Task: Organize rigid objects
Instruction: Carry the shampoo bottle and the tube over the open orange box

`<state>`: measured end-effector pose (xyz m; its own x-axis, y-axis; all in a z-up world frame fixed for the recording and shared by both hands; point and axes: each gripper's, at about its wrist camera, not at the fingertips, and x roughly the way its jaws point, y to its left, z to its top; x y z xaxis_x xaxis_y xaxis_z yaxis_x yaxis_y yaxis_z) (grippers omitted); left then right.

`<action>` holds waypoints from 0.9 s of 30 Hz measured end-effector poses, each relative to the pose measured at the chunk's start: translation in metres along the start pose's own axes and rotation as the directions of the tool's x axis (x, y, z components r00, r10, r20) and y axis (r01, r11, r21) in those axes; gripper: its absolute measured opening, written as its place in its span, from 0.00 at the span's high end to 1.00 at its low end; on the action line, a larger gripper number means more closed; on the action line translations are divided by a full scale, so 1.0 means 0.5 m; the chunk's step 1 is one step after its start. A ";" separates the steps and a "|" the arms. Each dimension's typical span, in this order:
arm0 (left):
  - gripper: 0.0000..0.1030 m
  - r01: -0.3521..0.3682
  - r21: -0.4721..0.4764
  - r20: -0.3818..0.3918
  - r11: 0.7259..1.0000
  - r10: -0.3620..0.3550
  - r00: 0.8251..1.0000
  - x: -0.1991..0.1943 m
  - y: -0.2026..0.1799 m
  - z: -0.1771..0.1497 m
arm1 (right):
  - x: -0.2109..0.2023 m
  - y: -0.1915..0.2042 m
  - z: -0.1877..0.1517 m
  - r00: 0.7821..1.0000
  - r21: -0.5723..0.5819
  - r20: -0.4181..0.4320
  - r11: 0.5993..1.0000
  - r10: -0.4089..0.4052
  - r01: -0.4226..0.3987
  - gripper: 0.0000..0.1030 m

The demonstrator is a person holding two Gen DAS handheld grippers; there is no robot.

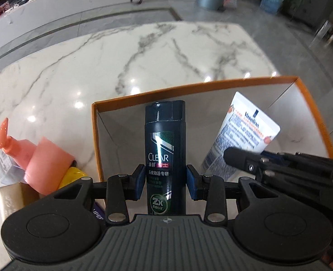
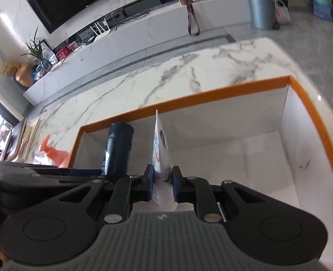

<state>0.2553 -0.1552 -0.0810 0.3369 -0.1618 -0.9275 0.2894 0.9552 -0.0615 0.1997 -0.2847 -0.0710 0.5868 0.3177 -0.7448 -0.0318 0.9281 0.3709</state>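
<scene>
Both grippers hovered over the orange-rimmed white cardboard box point(image 1: 306, 103), left gripper point(image 1: 164, 181) fingers grasping the dark green plastic shampoo bottle point(image 1: 164, 144), right gripper point(image 2: 163, 184) clenched on the white squeeze tube point(image 2: 160, 153); next they'd need lowering and letting go, I reckon.

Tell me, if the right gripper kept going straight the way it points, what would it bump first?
Probably the white inside of the orange-edged box. The right gripper is shut on the white tube, whose tip leads toward the box's far wall or floor; depth is hard to judge.
</scene>
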 end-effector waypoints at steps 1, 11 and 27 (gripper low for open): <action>0.58 -0.022 0.024 -0.014 0.999 0.022 1.000 0.006 -0.009 0.001 | 0.004 -0.006 0.003 1.000 0.017 -0.007 1.000 0.001 -0.001 0.84; 0.68 -0.142 0.177 0.000 0.974 0.144 0.990 0.035 -0.059 0.001 | 0.024 -0.033 0.003 0.999 0.070 -0.037 0.998 -0.004 0.007 0.84; 0.51 0.081 -0.130 0.141 0.988 -0.063 0.988 -0.101 0.115 -0.082 | 0.060 0.020 -0.020 0.994 0.083 -0.107 0.997 0.004 0.005 0.83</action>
<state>0.2180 -0.0818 -0.0530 0.4407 -0.2548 -0.8607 0.1972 0.9629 -0.1841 0.2088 -0.2638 -0.0951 0.4968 0.3402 -0.7984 0.0384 0.9104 0.4119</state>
